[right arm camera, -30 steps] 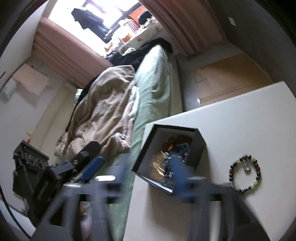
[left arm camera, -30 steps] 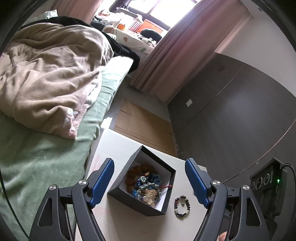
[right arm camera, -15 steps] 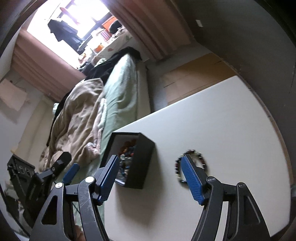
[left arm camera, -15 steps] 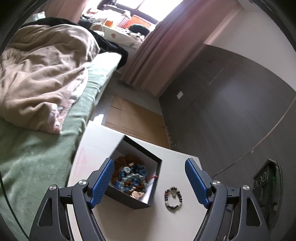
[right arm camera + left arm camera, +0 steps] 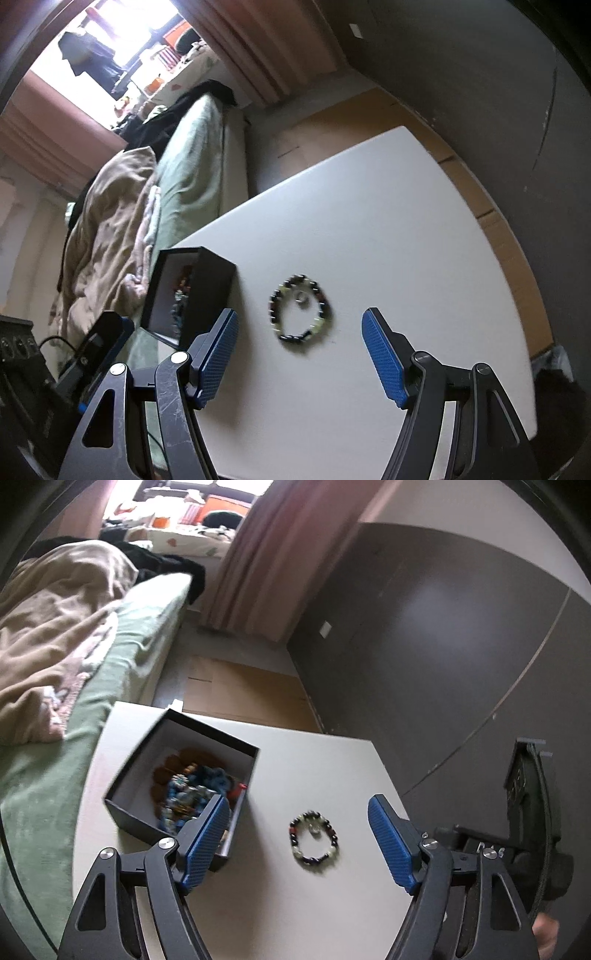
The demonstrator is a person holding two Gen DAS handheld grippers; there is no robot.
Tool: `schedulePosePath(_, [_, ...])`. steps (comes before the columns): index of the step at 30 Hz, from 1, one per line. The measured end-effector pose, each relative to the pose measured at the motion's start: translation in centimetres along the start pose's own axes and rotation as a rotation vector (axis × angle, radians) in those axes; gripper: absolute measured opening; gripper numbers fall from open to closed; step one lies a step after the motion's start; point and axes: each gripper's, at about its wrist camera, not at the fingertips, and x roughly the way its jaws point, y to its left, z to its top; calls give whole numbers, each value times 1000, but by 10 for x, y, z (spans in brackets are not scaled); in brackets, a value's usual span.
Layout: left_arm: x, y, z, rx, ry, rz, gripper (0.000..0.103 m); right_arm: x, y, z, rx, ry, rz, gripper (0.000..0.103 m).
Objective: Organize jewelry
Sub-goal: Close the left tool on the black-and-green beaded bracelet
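A beaded bracelet [image 5: 293,840] of dark and pale green beads lies flat on the white table [image 5: 314,768], with a small silver piece inside its loop. To its left stands an open black box [image 5: 212,731] heaped with blue and brown jewelry [image 5: 192,786]. My left gripper [image 5: 298,799] hovers over the bracelet; its jaws are closing, nothing is gripped, and its left finger overlaps the box's near corner. The right gripper [image 5: 300,312] is open above the same bracelet [image 5: 274,314], with the box [image 5: 212,284] just left of its left finger.
A bed [image 5: 55,775] with a green sheet and a beige blanket runs along the table's left edge. Flattened cardboard [image 5: 243,694] lies on the floor beyond the table. A dark wall panel [image 5: 424,646] stands to the right, pink curtains [image 5: 266,554] behind.
Both grippers have swung toward the bracelet. In the left wrist view the box slid from between the fingers to the left; in the right wrist view the bracelet now sits centred between the fingers.
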Motion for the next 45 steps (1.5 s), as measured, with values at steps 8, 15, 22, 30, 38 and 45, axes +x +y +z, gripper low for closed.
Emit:
schedulePosePath(8, [25,-16,-11,38,54,4,65,-9,-28,3,44,3,-28,70])
schedulePosePath(15, [55,-28,-22,96,125,48,50,-14,-46,9,90,4,-14,70])
schedulePosePath(22, [80,-32,-31,129,178,112,38,-18,-58,15,121,2,-16,70])
schedulePosePath(30, [96,-34,-39,159,210,149,37,-16,-63,20,143,7,-13,70])
schedulePosePath(38, [112,-33,-48,180,257,202,33,-15,-61,20,140,5,-21,70])
schedulePosePath(45, [107,-29,-52,213,243,251,10,-14,-57,16,137,6,-19,70])
